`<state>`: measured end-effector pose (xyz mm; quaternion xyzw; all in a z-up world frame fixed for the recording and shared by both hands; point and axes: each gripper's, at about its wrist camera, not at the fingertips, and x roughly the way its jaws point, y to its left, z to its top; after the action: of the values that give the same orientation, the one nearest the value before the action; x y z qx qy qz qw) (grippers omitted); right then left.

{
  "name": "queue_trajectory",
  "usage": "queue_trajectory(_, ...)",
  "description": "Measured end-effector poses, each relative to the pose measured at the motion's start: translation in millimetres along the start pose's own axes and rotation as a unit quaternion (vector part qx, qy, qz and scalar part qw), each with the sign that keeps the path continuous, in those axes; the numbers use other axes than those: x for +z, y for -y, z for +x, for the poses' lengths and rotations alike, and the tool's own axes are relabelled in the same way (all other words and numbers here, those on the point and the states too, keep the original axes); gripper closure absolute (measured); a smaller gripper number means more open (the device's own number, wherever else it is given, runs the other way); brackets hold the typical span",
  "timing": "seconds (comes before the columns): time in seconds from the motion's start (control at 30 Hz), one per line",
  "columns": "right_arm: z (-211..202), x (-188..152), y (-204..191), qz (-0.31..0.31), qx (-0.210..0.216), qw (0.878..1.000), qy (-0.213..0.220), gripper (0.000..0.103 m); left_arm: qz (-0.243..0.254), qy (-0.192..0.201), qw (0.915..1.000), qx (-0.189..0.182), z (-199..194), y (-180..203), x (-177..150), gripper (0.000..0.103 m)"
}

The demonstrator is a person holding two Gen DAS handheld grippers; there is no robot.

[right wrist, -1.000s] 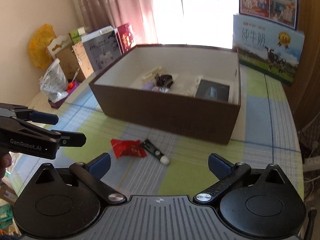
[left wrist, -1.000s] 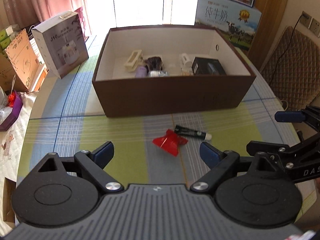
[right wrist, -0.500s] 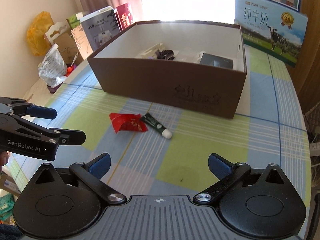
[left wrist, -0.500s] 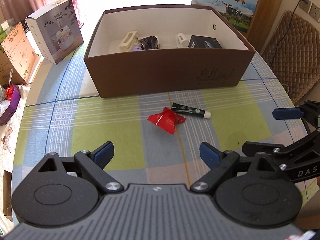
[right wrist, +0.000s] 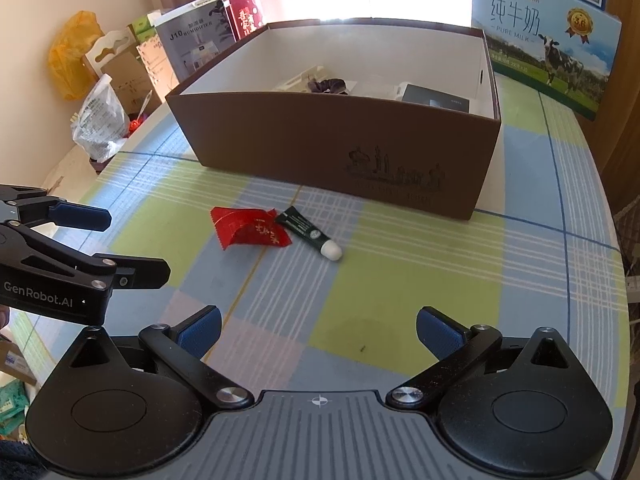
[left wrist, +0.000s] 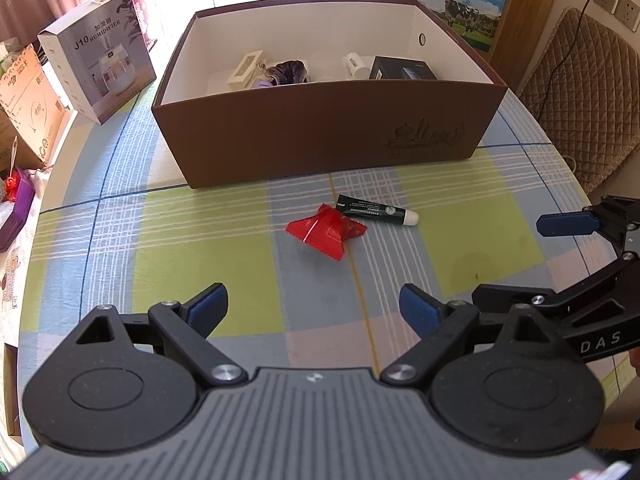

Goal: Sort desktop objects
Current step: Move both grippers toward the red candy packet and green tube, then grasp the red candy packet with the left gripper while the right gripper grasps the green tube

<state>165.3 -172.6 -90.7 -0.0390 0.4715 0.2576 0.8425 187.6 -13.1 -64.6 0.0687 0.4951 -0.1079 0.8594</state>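
A red foil packet [left wrist: 325, 230] [right wrist: 249, 231] lies on the checked tablecloth, touching a dark green tube with a white cap [left wrist: 376, 210] [right wrist: 309, 233]. Behind them stands a brown box [left wrist: 328, 128] [right wrist: 340, 140] holding several items, among them a black case [left wrist: 402, 69] and a cream holder [left wrist: 245, 70]. My left gripper [left wrist: 314, 309] [right wrist: 98, 242] is open and empty, short of the packet. Equally open and empty, my right gripper [right wrist: 318, 329] [left wrist: 520, 258] hovers to the right, nearer than the tube.
A humidifier box [left wrist: 98, 68] and cardboard cartons [left wrist: 24, 96] stand at the far left by the table edge. A milk carton box [right wrist: 548, 36] stands behind the brown box on the right. A quilted chair back [left wrist: 580, 92] lies past the table's right edge.
Both grippers have dropped lower and pulled back a little toward the table, so the packet, tube and box front now appear closer. Both stay open; nothing on the table moved.
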Motion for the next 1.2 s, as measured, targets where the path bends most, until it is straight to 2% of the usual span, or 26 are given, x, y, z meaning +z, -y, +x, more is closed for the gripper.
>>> queue_trajectory(0.43, 15.7, 2.9, 9.3, 0.016, -0.009, 1.0, -0.001, 0.002, 0.016, 0.005, 0.9997, -0.016, 17.2, -0.2, 0.9, 0.013)
queue_trajectory(0.87, 26.5, 8.0, 39.9, 0.07, -0.034, 0.997, 0.0, 0.002, 0.089, 0.011, 0.9957, -0.025, 64.2, 1.0, 34.1, 0.016)
queue_trajectory(1.0, 27.8, 6.3, 47.3, 0.083, -0.04, 0.996, -0.002, 0.002, 0.107, -0.006, 0.9937, -0.034, 85.9, 4.5, 44.2, 0.034)
queue_trajectory(1.13, 28.9, 4.5, 54.2, 0.094, -0.047, 0.994, -0.008, 0.002, 0.118, -0.016, 0.9921, -0.041, 99.5, 5.9, 46.4, 0.048)
queue_trajectory(1.2, 30.7, 4.8, 56.6, 0.1, -0.05, 0.994, -0.01, 0.002, 0.117, -0.018, 0.9917, -0.049, 102.3, 3.7, 45.2, 0.068)
